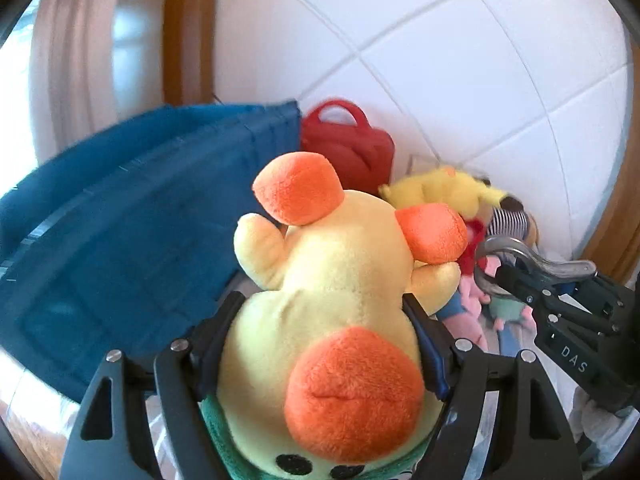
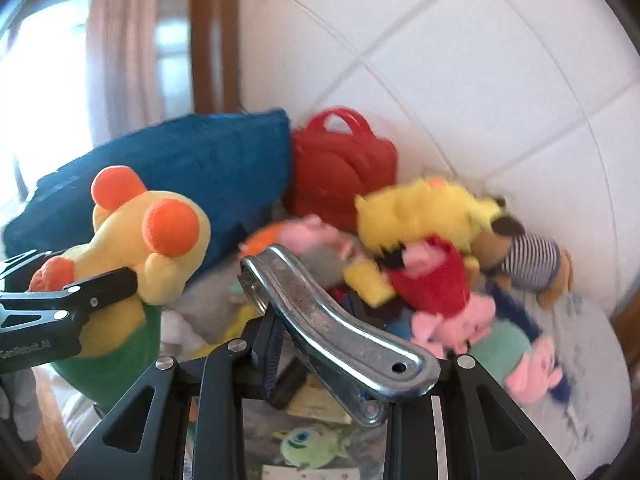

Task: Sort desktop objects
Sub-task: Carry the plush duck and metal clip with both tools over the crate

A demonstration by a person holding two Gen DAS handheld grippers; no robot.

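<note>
White padded wall panels with stitched seams fill the upper right of both views, and below them a heap of soft toys [image 2: 448,280] lies piled against a red handbag [image 2: 344,168] and a blue fabric bin [image 1: 132,232], probably gathered there as the sorting pile. Lower centre of the left wrist view, the left hand-held gripper [image 1: 324,316] has its jaws clamped on the body of a yellow duck plush [image 1: 332,288] with orange feet and beak, squeezing the soft middle so the toy sits firmly and points up toward the bin; the wide grip suits something that compresses. At the centre of the right wrist view, the right hand-held gripper [image 2: 344,344] is closed on a metal tool [image 2: 332,320], a plier-like piece with a curved handle, pinched near its lower end so the head juts forward over the pile. Both items are lifted clear of the heap, apparently mid-carry toward separate places. Motion blur smears the toys at right, so their details stay uncertain.
</note>
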